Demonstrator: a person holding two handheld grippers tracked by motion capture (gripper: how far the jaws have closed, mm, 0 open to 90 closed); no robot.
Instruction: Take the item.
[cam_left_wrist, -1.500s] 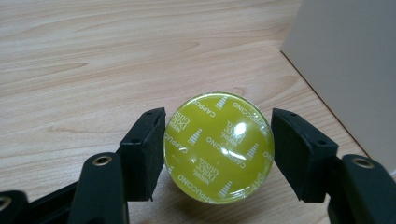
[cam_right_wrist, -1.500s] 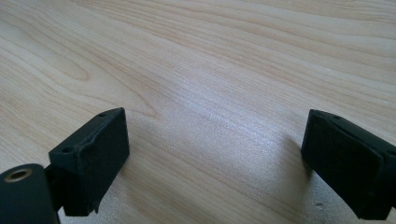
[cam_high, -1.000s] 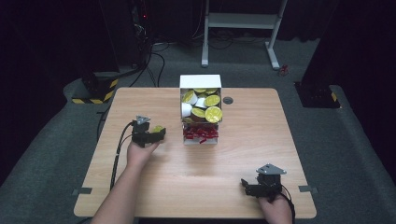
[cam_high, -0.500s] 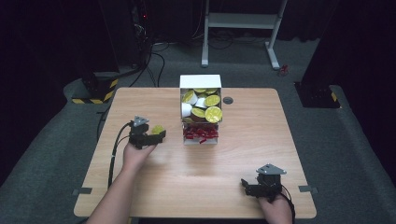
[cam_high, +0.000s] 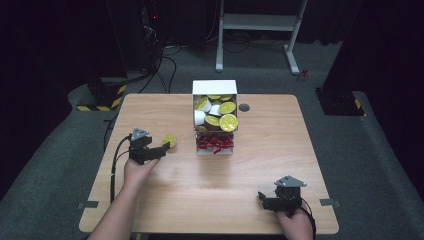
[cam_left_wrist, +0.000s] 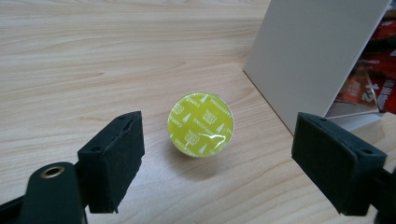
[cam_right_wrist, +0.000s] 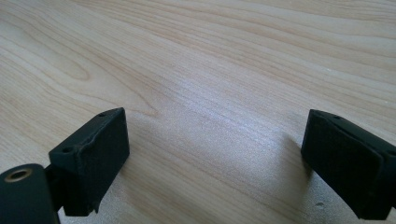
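Lying foil-up, the yellow-green capsule (cam_left_wrist: 201, 125) shows white print too small to read.

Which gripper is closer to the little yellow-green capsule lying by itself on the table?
Left. The left gripper has the capsule lying just ahead between its open jaws, untouched. The right gripper sits far off at the table's near right corner.

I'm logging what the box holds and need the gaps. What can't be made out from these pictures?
- Capsule count: in the high view the white box shows its top layer; lower capsules are hidden beneath it.
- Red packets: too small in the high view; cut off by the edge in the left gripper view.
- Print on the yellow-green capsule: too small to read.
- Dark spot on the table: too small to identify.
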